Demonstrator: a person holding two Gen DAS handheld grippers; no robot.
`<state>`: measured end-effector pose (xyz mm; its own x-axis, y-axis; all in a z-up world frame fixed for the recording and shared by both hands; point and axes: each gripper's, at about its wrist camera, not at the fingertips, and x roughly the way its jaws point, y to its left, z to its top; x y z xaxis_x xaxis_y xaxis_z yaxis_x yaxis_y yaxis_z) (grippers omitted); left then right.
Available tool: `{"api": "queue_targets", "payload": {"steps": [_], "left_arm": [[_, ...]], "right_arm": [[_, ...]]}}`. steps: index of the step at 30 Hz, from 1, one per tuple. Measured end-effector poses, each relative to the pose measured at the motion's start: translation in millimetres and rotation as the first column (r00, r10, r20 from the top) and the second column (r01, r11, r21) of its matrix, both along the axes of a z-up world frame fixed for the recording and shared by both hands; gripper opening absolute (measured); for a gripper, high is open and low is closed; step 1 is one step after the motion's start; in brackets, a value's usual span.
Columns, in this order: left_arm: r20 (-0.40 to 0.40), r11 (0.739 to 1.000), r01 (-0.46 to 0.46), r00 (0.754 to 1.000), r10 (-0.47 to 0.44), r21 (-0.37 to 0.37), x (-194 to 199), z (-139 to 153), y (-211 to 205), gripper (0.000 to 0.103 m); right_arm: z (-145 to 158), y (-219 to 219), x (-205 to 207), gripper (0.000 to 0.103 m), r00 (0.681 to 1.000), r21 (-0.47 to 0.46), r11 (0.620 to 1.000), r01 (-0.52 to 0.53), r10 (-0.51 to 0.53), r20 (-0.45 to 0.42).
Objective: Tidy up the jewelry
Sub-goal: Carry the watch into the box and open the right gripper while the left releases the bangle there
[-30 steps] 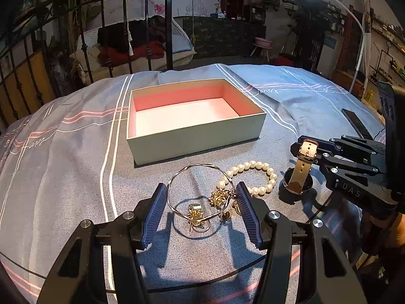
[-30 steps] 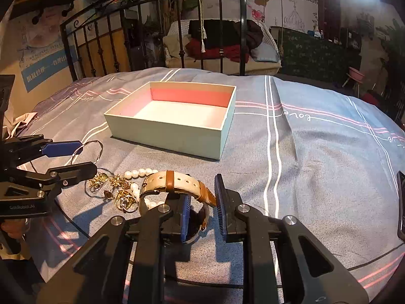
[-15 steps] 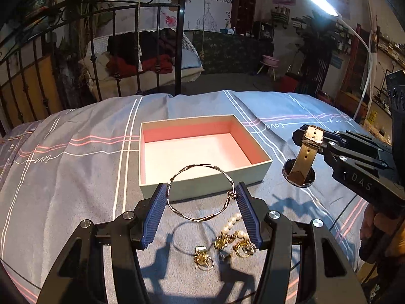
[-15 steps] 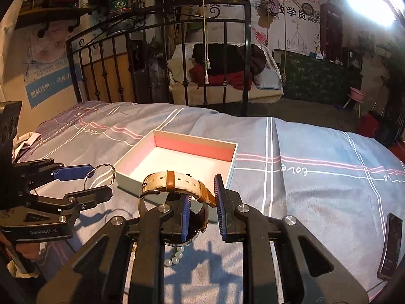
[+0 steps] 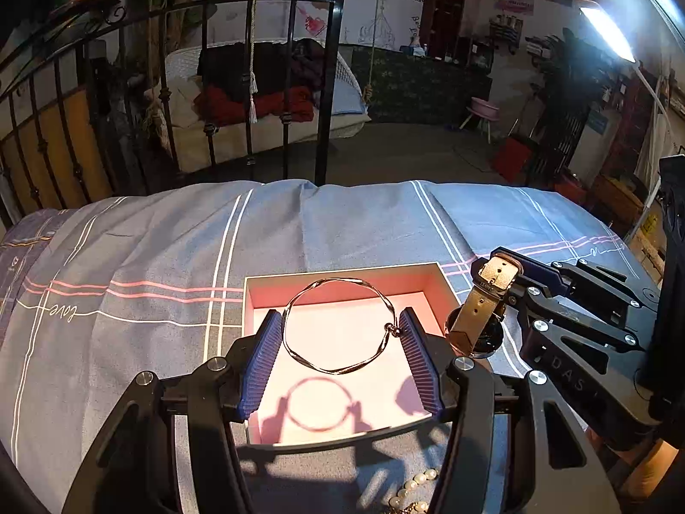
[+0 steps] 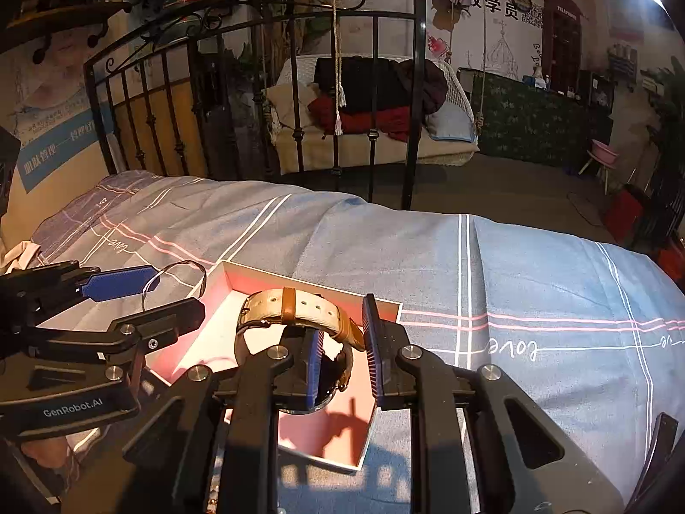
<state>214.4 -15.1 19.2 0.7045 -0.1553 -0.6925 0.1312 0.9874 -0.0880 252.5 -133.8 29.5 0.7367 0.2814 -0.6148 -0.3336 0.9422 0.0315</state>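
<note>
On the left, the left gripper (image 5: 340, 357) hangs over the shallow rectangular gift box with a pale outside and pink lining (image 5: 342, 276), its ribbed blue pads (image 5: 261, 368) half spread and braced against opposite sides of a thin twisted metal bangle (image 5: 338, 325). The bangle is pinched across its width and lies roughly flat between the pads. Its round shadow falls on the box floor straight below, near the near wall, so it is off the floor and inside the box's outline.

To the right, the right gripper (image 6: 342, 368) has its pads drawn close together on a wristwatch with a beige leather strap, tan keeper and dark round case (image 6: 295, 315). The strap arches across the top of the pads, its long axis running left to right in the right wrist view, and the case hangs below between the fingers. In the left wrist view the watch (image 5: 481, 312) sits just beyond the box's right wall; in the right wrist view it overlaps the box's near right corner. So it is probably over or just outside that edge.

My reading: the bangle's drop is straight down, the box lying directly beneath the left gripper, which is the nearer to a release. The watch likely needs a short carry leftward first.

A white pearl strand (image 5: 413, 490) lies on the blue-grey striped bedsheet (image 5: 128, 257) near the box, not yet put away.
</note>
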Motion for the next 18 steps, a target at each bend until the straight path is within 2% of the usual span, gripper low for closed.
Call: {"api": "queue_targets", "payload": {"steps": [7,13,18], "left_arm": [[-0.12,1.0,-0.029,0.992,0.029,0.002,26.9,-30.7,3.6,0.055],[-0.182,0.998,-0.056,0.982,0.053,-0.01,39.8,-48.3,10.3,0.055],[-0.234,0.998,-0.066,0.97,0.066,0.009,48.9,-64.6,8.8,0.055]], "right_arm": [[-34.0,15.8,30.9,0.019,0.993,-0.035,0.999,-0.015,0.011,-0.12],[-61.0,28.3,44.1,0.019,0.979,-0.067,0.996,-0.052,0.037,-0.202],[-76.9,35.0,51.3,0.019,0.967,-0.086,0.994,-0.071,0.047,-0.249]]}}
